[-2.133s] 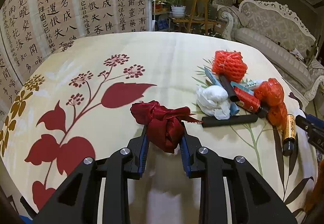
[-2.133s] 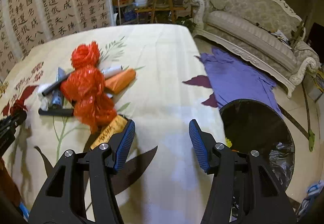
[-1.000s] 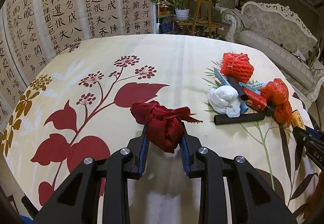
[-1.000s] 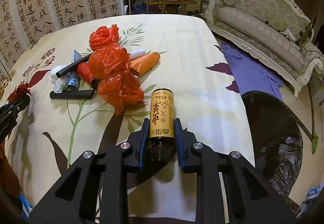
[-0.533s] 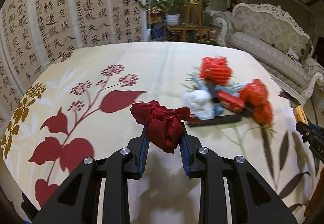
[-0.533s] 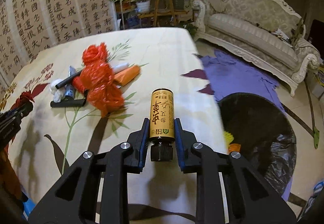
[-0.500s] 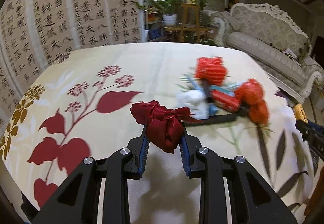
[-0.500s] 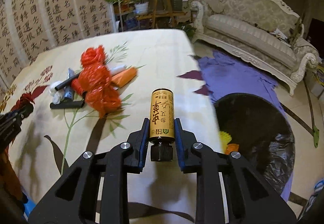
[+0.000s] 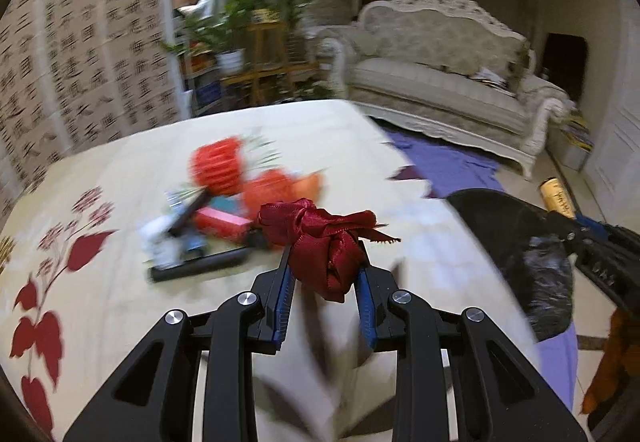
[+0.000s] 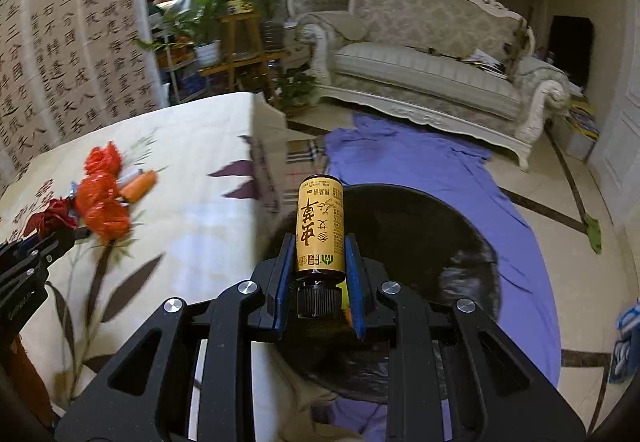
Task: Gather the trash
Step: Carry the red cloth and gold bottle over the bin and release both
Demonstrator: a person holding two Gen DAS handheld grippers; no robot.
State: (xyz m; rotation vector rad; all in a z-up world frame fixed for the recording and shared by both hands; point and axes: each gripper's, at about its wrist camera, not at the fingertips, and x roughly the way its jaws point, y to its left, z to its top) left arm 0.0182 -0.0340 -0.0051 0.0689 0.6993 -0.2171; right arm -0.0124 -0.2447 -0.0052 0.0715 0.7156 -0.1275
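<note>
My left gripper (image 9: 325, 274) is shut on a crumpled dark red ribbon (image 9: 320, 238) and holds it above the table near its right side. My right gripper (image 10: 319, 262) is shut on a small yellow bottle (image 10: 320, 228) with a black cap, held over the black-lined trash bin (image 10: 420, 242) on the floor. The bottle also shows in the left wrist view (image 9: 558, 198), above the bin (image 9: 516, 238). A pile of trash lies on the table: orange-red plastic bags (image 10: 100, 198), an orange net ball (image 9: 218, 164), a black tube (image 9: 200, 266), a white wad (image 9: 160, 242).
The table (image 10: 192, 210) has a cream cloth with red and dark leaf prints; its right edge drops off beside the bin. A purple cloth (image 10: 420, 166) lies on the floor. A white sofa (image 10: 432, 70), plant stands (image 10: 240, 42) and a calligraphy screen (image 10: 72, 54) stand behind.
Both grippers have swung right. The right one carried the bottle from over the table's edge to over the bin. The left one, still holding the ribbon, moved toward the table's right side.
</note>
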